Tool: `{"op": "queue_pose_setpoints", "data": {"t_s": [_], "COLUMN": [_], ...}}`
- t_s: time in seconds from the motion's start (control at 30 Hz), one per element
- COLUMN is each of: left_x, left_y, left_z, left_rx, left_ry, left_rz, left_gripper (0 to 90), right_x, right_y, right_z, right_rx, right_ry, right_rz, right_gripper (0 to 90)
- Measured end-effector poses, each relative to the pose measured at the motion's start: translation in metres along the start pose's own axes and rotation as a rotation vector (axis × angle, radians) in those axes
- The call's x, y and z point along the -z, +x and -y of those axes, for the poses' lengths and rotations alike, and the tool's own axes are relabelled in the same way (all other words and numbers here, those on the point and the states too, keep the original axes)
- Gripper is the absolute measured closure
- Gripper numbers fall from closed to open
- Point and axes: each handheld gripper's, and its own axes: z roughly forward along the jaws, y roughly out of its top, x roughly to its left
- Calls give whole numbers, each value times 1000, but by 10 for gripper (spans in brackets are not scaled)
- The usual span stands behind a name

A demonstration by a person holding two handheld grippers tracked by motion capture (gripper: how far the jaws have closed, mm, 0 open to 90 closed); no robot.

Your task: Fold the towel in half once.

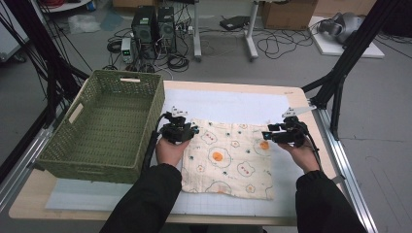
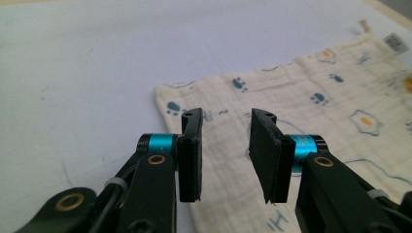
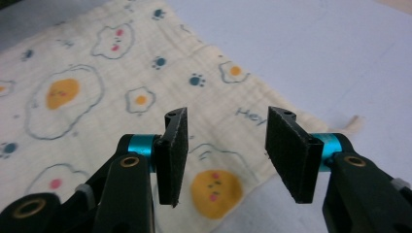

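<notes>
A cream muslin cloth [image 1: 228, 158] printed with fried eggs and paw prints lies flat on the white mat [image 1: 233, 104], just right of the green woven basket [image 1: 109, 124]. The left gripper [image 2: 226, 153] hovers over its far left corner, jaws spread with nothing pinched. The right gripper [image 3: 228, 155] hangs over the far right corner, jaws likewise apart and empty.

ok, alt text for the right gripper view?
Two black jaws of the right gripper stand open just above a cream cloth printed with fried eggs, paw prints and clouds. Nothing is between the jaws, and the cloth's corner lies beyond them on a pale blue mat.
</notes>
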Motion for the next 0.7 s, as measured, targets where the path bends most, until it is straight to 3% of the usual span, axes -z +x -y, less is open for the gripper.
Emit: {"op": "queue_pose_setpoints", "data": {"t_s": [0.23, 0.3, 0.37, 0.47, 0.6, 0.7], "left_x": [-17, -21, -25, -25, -24, -24], "left_y": [2, 2, 3, 3, 4, 4], "left_z": [7, 9, 11, 12, 12, 12], "left_rx": [-6, -14, -22, -36, -31, -27], "left_ry": [44, 71, 101, 93, 91, 91], "left_rz": [-34, -81, -101, -119, -94, -87], "left_gripper": [662, 641, 634, 691, 835, 869], "right_x": [-20, -24, -29, -37, -40, -39], "right_y": [-11, -13, -16, -15, -9, -11], "right_z": [9, 10, 12, 15, 18, 20], "right_rx": [-40, -42, -56, -58, -28, -59], "right_ry": [51, 65, 74, 112, 89, 79], "right_rz": [56, 92, 95, 94, 133, 96], "right_gripper": [537, 537, 537, 548, 703, 843]}}
